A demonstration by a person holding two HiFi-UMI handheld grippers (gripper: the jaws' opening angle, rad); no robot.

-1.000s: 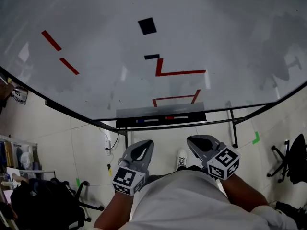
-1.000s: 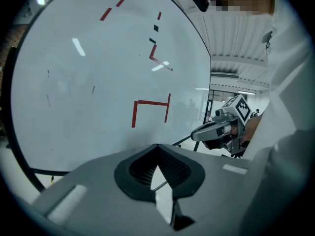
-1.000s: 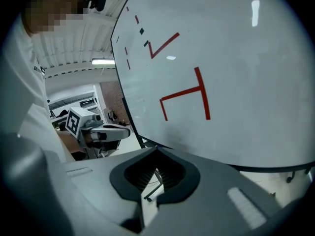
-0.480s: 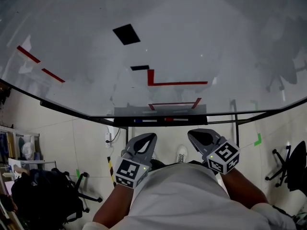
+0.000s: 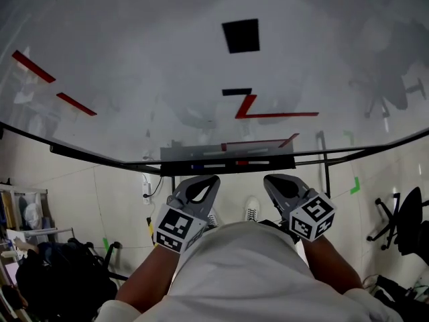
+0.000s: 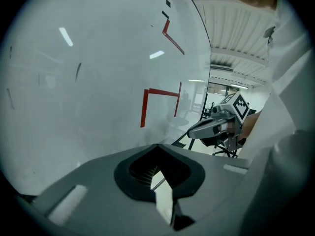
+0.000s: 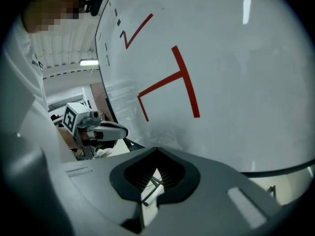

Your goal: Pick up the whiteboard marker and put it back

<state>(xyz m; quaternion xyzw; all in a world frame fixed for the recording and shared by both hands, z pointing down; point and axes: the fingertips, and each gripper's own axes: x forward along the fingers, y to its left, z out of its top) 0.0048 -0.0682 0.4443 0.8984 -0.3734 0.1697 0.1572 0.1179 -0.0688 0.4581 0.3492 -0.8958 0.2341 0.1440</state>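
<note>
Blue-capped whiteboard marker (image 5: 203, 168) and red-capped whiteboard marker (image 5: 249, 163), thin, pale-barrelled, lying end to end in the dark tray (image 5: 283, 162) at the whiteboard's (image 5: 134, 59) bottom edge, left claw (image 5: 201, 184) and right claw (image 5: 277, 182) just below the tray, both closed, empty.

- A white shirt (image 5: 248, 274) covers the torso, with a white sleeve (image 5: 115, 310) above each forearm
- The left gripper (image 5: 200, 186) and right gripper (image 5: 280, 185) have smooth grey moulded shells
- Each carries a cube (image 5: 175, 229) with black-and-white square markers
- Dark ribbed pads (image 6: 142, 168) line a diamond-shaped hollow between the jaws
</note>
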